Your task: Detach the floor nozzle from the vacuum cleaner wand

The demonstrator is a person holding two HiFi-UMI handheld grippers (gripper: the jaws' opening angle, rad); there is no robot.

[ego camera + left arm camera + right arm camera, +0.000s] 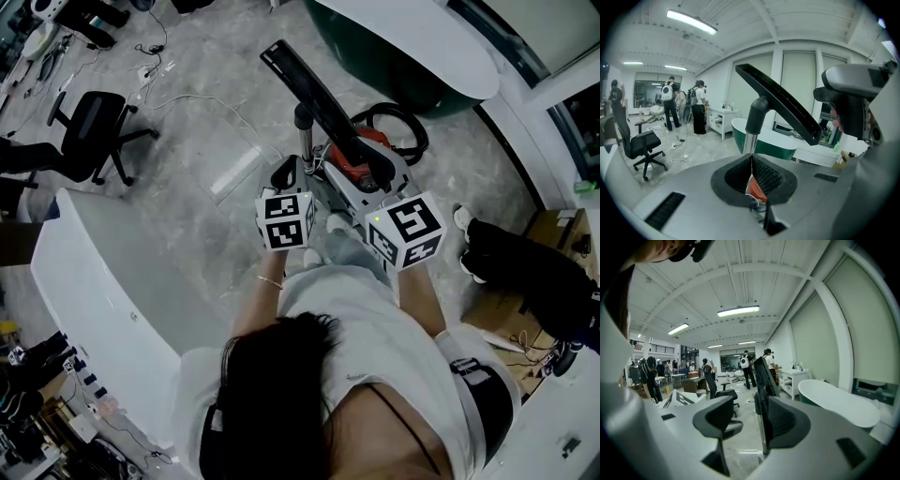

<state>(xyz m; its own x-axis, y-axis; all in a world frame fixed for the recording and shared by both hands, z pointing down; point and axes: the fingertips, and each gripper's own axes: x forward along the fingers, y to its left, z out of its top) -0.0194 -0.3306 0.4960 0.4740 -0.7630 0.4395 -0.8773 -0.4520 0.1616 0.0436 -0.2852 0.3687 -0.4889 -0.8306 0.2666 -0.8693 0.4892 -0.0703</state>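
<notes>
With the right tongs [749,420] released beside the wand [761,432] and the left tongs [752,174] clenched on nothing visible, the floor nozzle [780,103] at twelve o'clock may topple unsupported.

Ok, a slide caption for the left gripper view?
Left gripper shut, black floor nozzle tilted atop the chrome wand beyond its jaws.

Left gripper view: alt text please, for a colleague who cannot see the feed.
The left gripper has its jaws closed together in the foreground, and just beyond them the black floor nozzle sits tilted on top of the upright metal wand. A green bathtub stands behind, an office chair at left, and people far back.
</notes>
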